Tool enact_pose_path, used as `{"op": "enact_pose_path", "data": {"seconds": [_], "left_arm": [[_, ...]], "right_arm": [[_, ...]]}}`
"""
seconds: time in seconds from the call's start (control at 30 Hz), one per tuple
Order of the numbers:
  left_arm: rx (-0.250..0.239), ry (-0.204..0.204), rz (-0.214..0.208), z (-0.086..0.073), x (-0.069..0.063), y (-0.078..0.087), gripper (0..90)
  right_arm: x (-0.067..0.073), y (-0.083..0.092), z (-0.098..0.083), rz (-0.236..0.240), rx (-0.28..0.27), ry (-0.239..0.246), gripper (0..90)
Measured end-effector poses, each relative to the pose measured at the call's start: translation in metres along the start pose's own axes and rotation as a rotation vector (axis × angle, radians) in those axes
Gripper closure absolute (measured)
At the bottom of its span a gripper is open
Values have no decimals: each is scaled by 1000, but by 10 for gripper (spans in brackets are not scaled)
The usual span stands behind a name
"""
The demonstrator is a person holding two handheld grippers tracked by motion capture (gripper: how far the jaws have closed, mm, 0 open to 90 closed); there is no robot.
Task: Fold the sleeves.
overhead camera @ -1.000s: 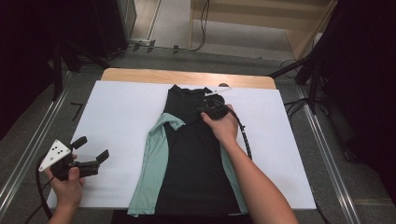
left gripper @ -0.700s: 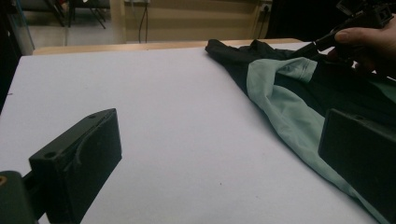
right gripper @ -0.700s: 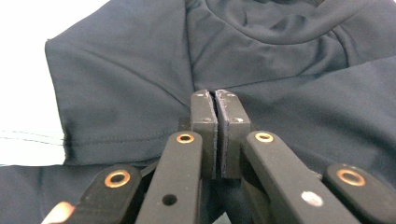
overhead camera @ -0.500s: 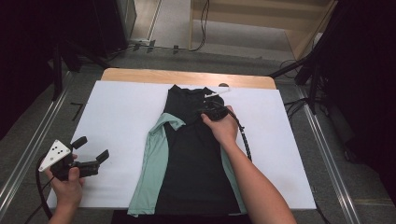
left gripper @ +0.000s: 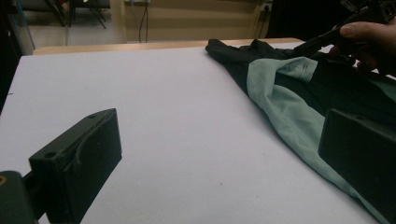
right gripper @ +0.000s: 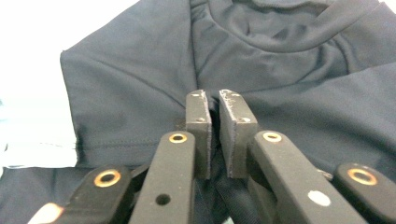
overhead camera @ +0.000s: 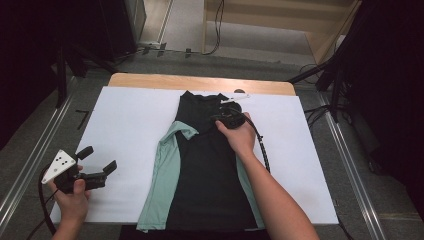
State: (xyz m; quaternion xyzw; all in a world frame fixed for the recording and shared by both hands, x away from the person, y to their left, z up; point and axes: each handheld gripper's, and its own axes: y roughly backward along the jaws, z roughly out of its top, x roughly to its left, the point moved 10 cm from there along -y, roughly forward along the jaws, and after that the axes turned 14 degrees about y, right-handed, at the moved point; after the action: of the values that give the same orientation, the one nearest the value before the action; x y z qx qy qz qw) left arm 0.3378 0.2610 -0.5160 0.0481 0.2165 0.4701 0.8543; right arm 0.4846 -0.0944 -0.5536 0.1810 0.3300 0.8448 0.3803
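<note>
Black-and-mint shirt (overhead camera: 205,170) lies lengthwise mid-table (overhead camera: 125,120), collar far; right gripper (right gripper: 215,100) at collar, jaws just easing apart, fabric fold between; left gripper (overhead camera: 97,162) wide open, well left of shirt

Even overhead light in the high view; the white table cover (overhead camera: 130,125) is bright without glare, and the room past its far edge and both side edges falls to near black. Shadows under the hands are soft and faint. The black shirt (overhead camera: 207,165) reads as a flat dark mass, folds barely visible. Left gripper view: dimmer, bluish cast, near jaws soft and out of focus, background slightly blurred. Right gripper view: cover at the top left corner blown out white; fabric grainy; jaws fairly sharp, nearest linkage soft.
</note>
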Motion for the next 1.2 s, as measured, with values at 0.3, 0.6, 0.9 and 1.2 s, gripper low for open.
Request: {"op": "enact_pose_path", "data": {"seconds": [0.3, 0.6, 0.9, 1.2], "left_arm": [[-1, -2, -2, 0, -1, 0, 0], [2, -5, 2, 0, -1, 0, 0], [3, -6, 2, -1, -1, 0, 0], [4, -8, 5, -1, -1, -1, 0]], "right_arm": [[2, 16, 12, 24, -72, -7, 572], [-6, 33, 20, -5, -149, 45, 419], [-18, 57, 19, -53, -209, 58, 317], [-23, 77, 6, -71, -233, 65, 124]]}}
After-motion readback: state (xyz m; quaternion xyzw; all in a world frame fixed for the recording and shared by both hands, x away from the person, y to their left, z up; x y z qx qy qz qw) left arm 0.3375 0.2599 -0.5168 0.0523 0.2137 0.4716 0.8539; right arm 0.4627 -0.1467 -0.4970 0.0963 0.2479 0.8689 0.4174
